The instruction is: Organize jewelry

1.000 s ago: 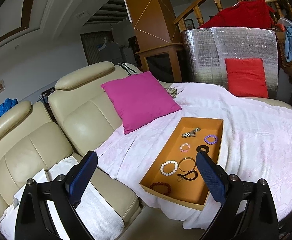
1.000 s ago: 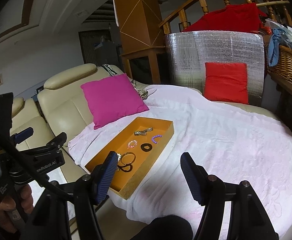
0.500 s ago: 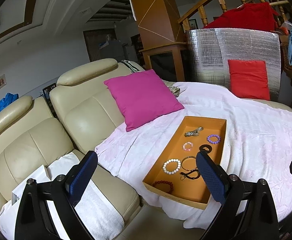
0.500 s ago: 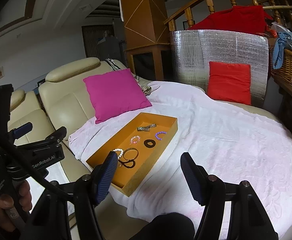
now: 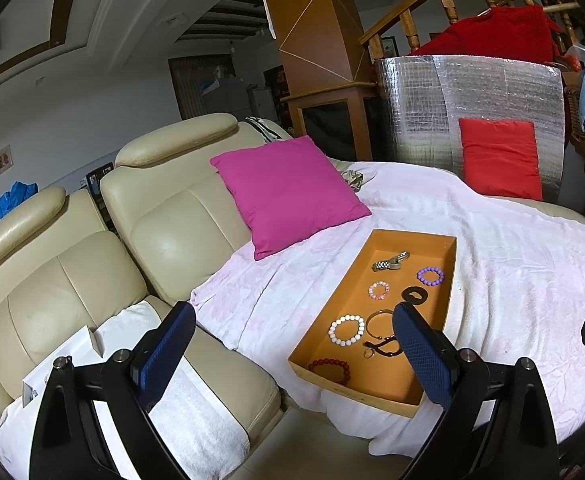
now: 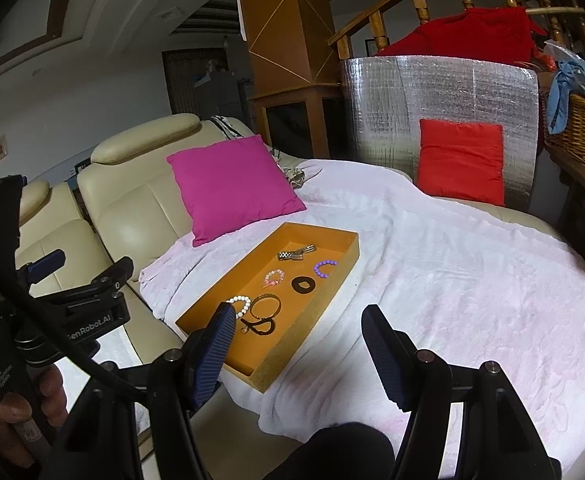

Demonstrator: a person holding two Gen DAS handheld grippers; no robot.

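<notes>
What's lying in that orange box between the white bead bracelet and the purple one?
In the left wrist view, between the white bead bracelet and purple one in the orange box lie a small pink bracelet and a black ring-shaped piece.

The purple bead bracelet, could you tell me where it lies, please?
In the left wrist view, the purple bead bracelet lies in the orange tray, near its far right wall, beside the black disc.

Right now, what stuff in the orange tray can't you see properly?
- Dark red bracelet: seen from the left wrist; in the right wrist view the right gripper hides it.
- White bead bracelet: partly hidden there by that gripper's finger.
- Black loop: partly behind the left gripper.
- Silver watch: too small to read.
</notes>
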